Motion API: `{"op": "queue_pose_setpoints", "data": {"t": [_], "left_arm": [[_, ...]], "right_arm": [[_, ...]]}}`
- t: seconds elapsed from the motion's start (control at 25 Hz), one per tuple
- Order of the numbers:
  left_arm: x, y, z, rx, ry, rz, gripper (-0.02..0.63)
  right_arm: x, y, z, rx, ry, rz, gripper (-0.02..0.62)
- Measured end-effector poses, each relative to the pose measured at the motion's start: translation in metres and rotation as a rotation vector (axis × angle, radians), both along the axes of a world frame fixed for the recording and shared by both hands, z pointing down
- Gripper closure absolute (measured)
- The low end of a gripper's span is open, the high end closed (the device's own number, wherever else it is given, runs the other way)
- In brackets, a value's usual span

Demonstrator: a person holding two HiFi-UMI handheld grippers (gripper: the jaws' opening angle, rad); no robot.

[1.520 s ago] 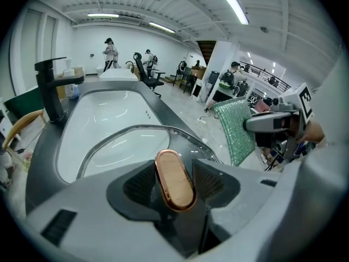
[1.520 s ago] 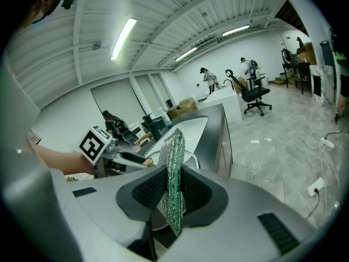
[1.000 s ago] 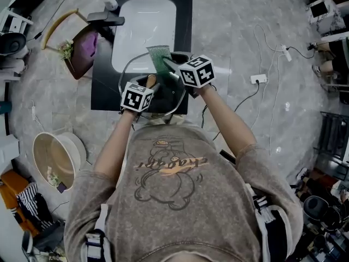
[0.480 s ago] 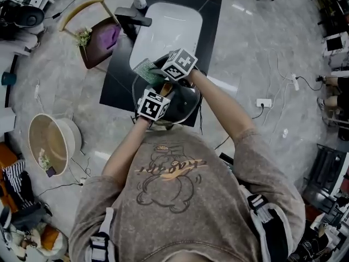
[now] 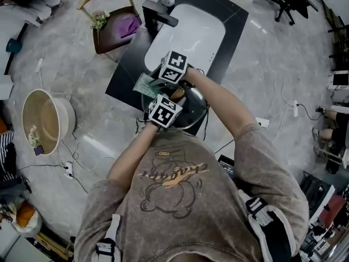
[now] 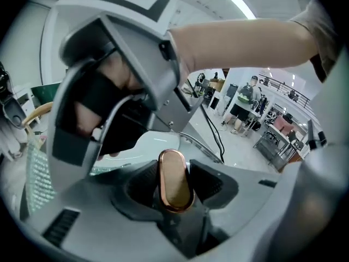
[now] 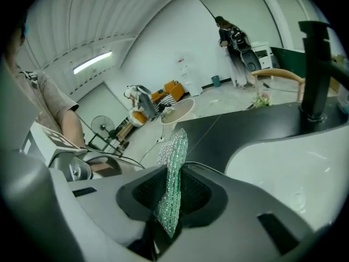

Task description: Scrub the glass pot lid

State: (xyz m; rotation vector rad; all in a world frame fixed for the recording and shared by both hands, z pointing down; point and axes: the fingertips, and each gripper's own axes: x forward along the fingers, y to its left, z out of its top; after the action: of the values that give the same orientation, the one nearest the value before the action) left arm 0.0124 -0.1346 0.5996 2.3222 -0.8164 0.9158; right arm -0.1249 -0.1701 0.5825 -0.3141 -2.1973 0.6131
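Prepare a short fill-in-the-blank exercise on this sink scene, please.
The right gripper's jaws clamp a mesh scouring cloth coloured ___.
The left gripper's jaws hold the copper-coloured oblong handle of the ___ pot lid.
The oval basin in the black countertop is ___.
Answers: green; glass; white.
The left jaws have just been closing on that handle.

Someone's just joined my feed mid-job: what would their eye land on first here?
Probably the green glittery mesh scrubber, standing pinched in the right gripper beside the white sink basin. Next comes the copper-coloured oval knob of the glass pot lid. It is gripped by the left gripper, whose fingers have just been closing on it, over the black counter.
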Motion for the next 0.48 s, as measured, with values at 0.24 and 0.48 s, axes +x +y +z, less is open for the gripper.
{"op": "queue_pose_setpoints", "data": {"t": [0.24,0.48], "left_arm": [[-0.002,-0.002,0.001,0.007,0.014,-0.044,0.42],[-0.002,0.0,0.001,-0.003,0.013,-0.05,0.422]], "right_arm": [[-0.015,0.019,0.016,0.007,0.037,-0.163,0.509],[-0.016,0.021,0.026,0.058,0.051,-0.218,0.508]]}}
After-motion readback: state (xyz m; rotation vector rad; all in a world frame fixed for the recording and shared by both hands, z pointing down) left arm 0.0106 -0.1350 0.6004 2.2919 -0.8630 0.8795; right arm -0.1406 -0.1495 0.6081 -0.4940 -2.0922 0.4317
